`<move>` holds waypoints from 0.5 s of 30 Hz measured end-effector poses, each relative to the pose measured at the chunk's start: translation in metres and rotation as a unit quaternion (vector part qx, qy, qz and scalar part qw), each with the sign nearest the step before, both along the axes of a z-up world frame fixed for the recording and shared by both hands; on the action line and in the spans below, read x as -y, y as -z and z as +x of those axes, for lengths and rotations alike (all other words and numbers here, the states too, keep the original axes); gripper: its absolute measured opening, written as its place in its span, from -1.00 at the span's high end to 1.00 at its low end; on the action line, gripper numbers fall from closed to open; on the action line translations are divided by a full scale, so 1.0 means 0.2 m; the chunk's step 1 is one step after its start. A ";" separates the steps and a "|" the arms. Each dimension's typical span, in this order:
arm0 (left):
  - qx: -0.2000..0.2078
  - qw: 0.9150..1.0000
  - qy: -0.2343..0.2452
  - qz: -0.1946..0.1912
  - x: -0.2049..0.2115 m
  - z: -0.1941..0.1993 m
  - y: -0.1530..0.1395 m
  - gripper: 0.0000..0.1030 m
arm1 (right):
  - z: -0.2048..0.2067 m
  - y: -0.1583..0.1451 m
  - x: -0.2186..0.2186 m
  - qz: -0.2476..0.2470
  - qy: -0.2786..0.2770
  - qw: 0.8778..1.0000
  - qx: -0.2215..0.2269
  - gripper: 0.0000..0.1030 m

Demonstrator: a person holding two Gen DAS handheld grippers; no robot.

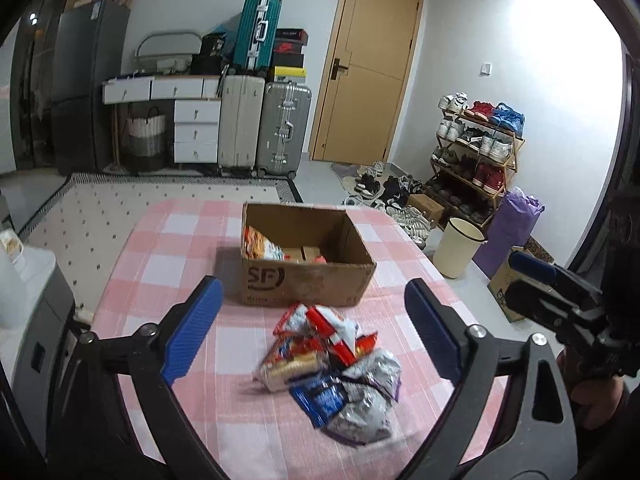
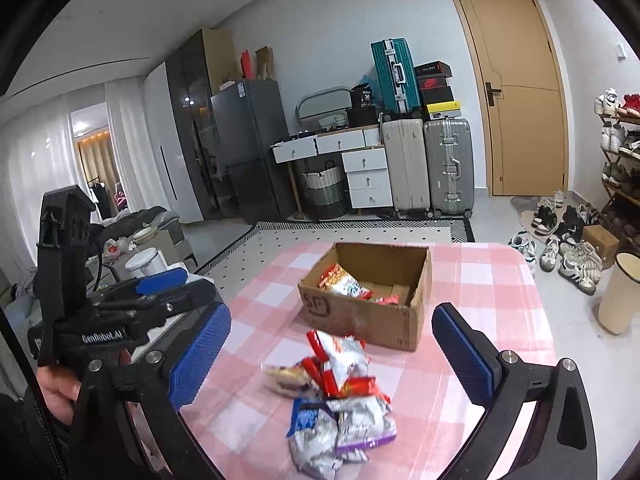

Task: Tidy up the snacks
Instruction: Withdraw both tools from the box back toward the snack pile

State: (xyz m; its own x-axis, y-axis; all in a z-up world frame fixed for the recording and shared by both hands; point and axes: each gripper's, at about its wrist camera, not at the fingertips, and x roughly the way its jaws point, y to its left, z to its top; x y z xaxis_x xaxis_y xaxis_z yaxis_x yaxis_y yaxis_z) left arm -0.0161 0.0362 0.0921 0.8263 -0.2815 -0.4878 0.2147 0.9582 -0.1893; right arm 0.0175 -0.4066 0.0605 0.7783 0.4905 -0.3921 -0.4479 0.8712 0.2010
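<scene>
one cardboard box sits open-topped on the pink checked tablecloth, marked "sf" on its near wall. inside the box: one orange-and-white snack bag leaning at the left wall, plus a few small packets on the floor of the box — exact count cannot be told.

in front of the box, apart from it, one loose pile of snack packets lies on the cloth. roughly seven or eight packets, overlapping and blurred, so the count is not firm: red-and-white ones nearest the box, one clear pack of round biscuits at the pile's left, blue and silver-purple ones farthest from the box.

left gripper: jaws wide apart, nothing between the pads, hovering on the near side of the pile from the box.

right gripper: jaws likewise spread wide, empty, also short of the pile.

two grippers, both empty. each shows in the other's view, off the cloth's side edge.
</scene>
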 end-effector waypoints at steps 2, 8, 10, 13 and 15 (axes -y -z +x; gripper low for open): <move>0.000 1.000 0.002 -0.004 -0.01 -0.07 0.02 -0.94 | -0.02 0.03 0.00 0.000 0.001 1.000 -0.002 -0.99; -0.002 1.000 -0.001 -0.006 -0.01 -0.19 0.10 -0.97 | -0.05 0.16 0.00 0.001 0.003 1.000 -0.024 -0.99; -0.006 1.000 0.001 -0.013 -0.02 -0.18 0.14 -0.97 | -0.05 0.22 0.01 0.002 0.004 0.999 -0.038 -0.99; -0.017 0.999 0.004 -0.028 -0.04 -0.18 0.22 -0.97 | -0.04 0.30 0.03 0.006 0.008 0.998 -0.054 -0.99; -0.024 0.999 0.009 -0.028 -0.02 -0.16 0.29 -0.97 | -0.02 0.37 0.04 0.013 0.011 0.998 -0.068 -0.99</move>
